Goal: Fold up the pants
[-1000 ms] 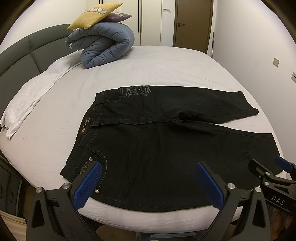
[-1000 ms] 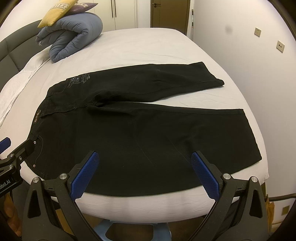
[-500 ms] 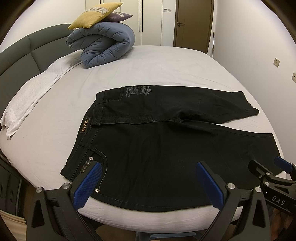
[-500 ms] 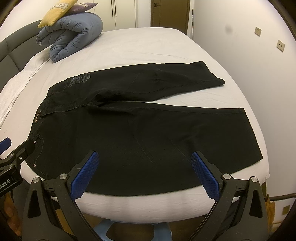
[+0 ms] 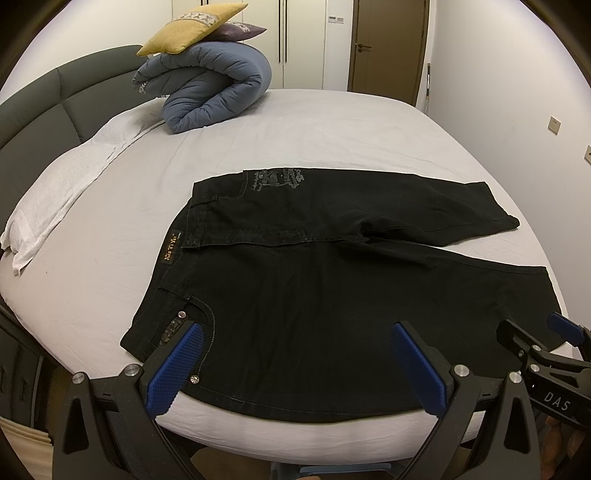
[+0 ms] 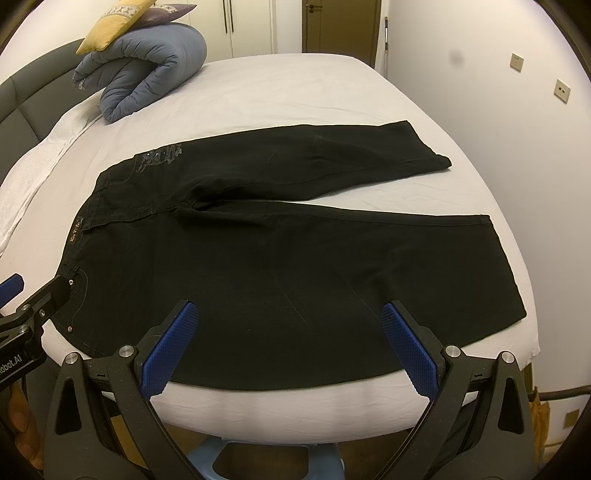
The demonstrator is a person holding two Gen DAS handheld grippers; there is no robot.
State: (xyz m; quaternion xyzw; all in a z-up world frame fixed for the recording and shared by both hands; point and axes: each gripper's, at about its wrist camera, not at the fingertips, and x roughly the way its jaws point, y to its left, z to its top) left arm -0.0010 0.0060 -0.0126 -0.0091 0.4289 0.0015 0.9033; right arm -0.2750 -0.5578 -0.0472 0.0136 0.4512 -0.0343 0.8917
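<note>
Black pants (image 5: 314, 295) (image 6: 277, 258) lie flat on the white bed, waistband to the left, both legs spread out to the right, the far leg angled away. My left gripper (image 5: 295, 365) hovers open at the near bed edge, over the near hip and pocket. At the same edge my right gripper (image 6: 288, 347) stands open over the near leg. Neither holds anything. The right gripper's tip (image 5: 546, 347) shows at the right of the left wrist view. The left gripper's tip (image 6: 37, 299) shows at the left of the right wrist view.
A rolled blue duvet (image 5: 210, 92) with a yellow cushion (image 5: 188, 24) on top sits at the far left of the bed (image 5: 332, 140). A white towel (image 5: 66, 184) lies along the grey headboard (image 5: 33, 103). A wall stands close on the right, a door behind.
</note>
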